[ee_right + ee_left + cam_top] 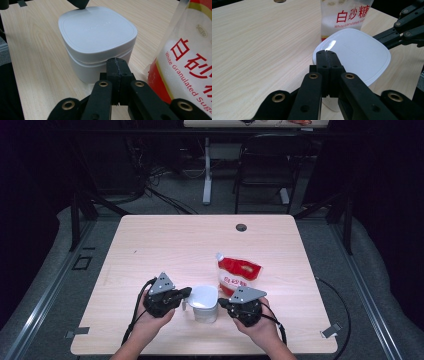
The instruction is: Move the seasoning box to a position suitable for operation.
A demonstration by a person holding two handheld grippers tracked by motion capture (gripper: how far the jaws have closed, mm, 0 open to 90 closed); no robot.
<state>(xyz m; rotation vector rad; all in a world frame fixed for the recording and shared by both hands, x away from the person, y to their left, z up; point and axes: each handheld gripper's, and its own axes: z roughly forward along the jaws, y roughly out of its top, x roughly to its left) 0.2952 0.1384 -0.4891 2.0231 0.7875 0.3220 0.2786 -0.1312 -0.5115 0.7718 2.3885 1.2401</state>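
Near the table's (150, 250) front edge, the lidded white container (205, 303) sits between left gripper (186, 293) and right gripper (220, 303), both jaw pairs closed empty, probably staged for opening, sugar pouch (237, 274) just behind for filling.
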